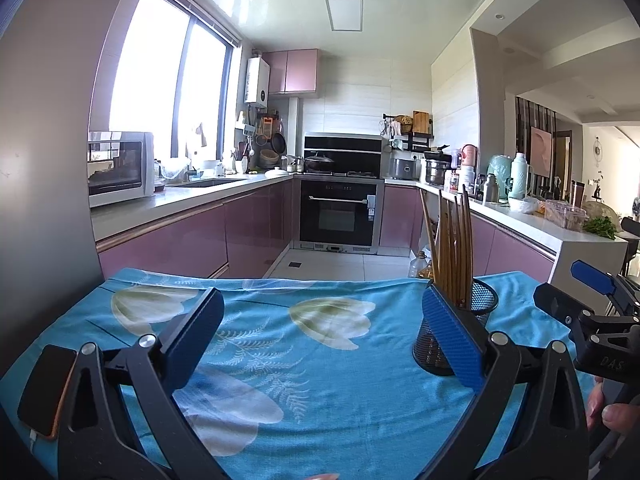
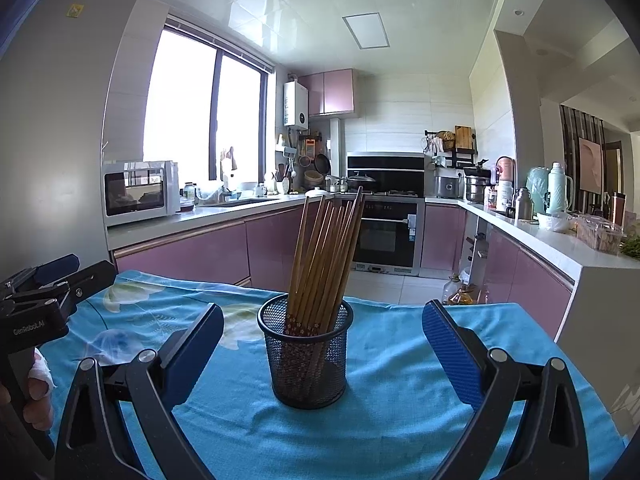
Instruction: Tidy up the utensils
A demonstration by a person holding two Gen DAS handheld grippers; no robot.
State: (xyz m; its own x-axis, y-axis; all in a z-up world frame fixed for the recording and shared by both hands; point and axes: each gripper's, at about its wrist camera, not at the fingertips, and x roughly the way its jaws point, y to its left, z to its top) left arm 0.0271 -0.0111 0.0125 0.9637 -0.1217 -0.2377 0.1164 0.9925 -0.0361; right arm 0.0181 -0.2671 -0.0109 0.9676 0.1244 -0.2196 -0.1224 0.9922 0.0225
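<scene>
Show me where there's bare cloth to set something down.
Free: the blue cloth between the phone at its left edge and the mesh cup of chopsticks. Also a strip right of the cup. Crowded only at the cup.
</scene>
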